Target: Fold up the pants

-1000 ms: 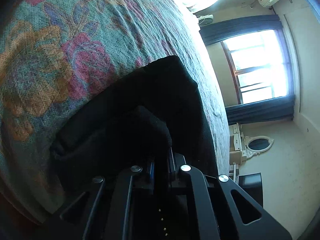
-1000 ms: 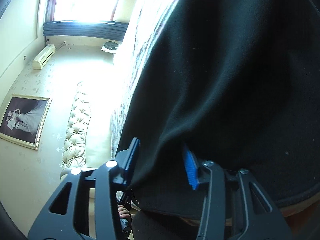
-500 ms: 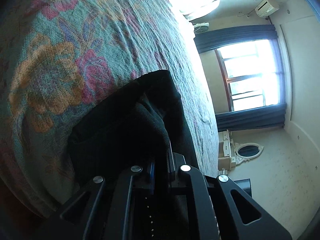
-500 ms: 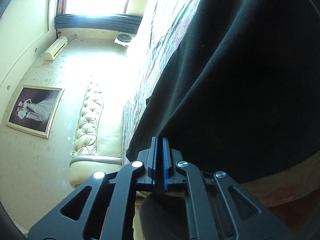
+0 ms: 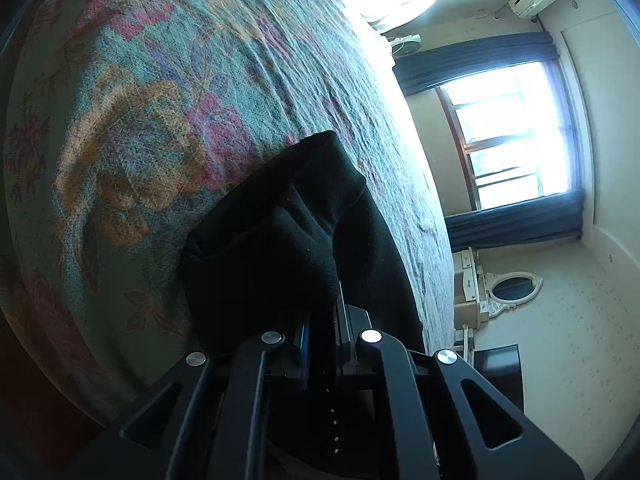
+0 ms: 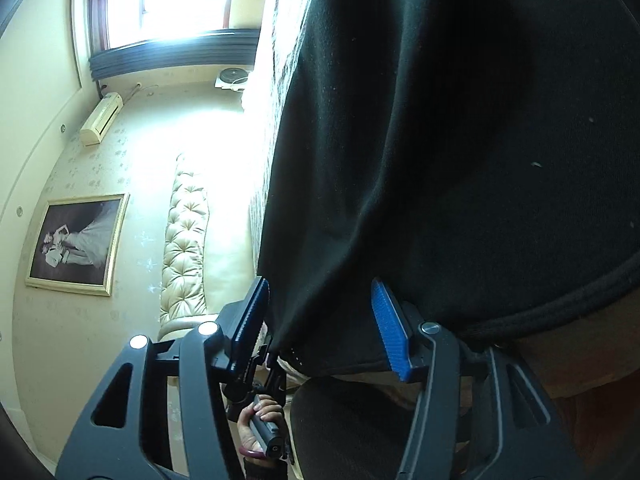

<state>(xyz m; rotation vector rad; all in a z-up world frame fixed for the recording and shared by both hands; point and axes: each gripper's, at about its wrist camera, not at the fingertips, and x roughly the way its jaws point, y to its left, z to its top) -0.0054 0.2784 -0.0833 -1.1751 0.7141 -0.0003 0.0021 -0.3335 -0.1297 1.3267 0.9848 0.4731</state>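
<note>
The black pants [image 5: 288,240] lie bunched on the floral bedspread [image 5: 140,120]. My left gripper [image 5: 322,332] is shut on a fold of the pants and holds it just above the bed. In the right wrist view the pants [image 6: 460,140] fill most of the frame. My right gripper [image 6: 320,320] is open, its blue pads [image 6: 390,328] on either side of the hanging black edge without pinching it.
The bed edge runs toward a window with dark curtains [image 5: 516,136]. A white dresser with an oval mirror [image 5: 508,292] stands by the wall. A tufted cream headboard [image 6: 186,236], a framed picture [image 6: 76,244] and the person's other hand [image 6: 262,428] show in the right view.
My right gripper, shut half a second ago, has opened around the pants' edge. My left gripper stays shut and has pulled its fold further back, so more bedspread shows.
</note>
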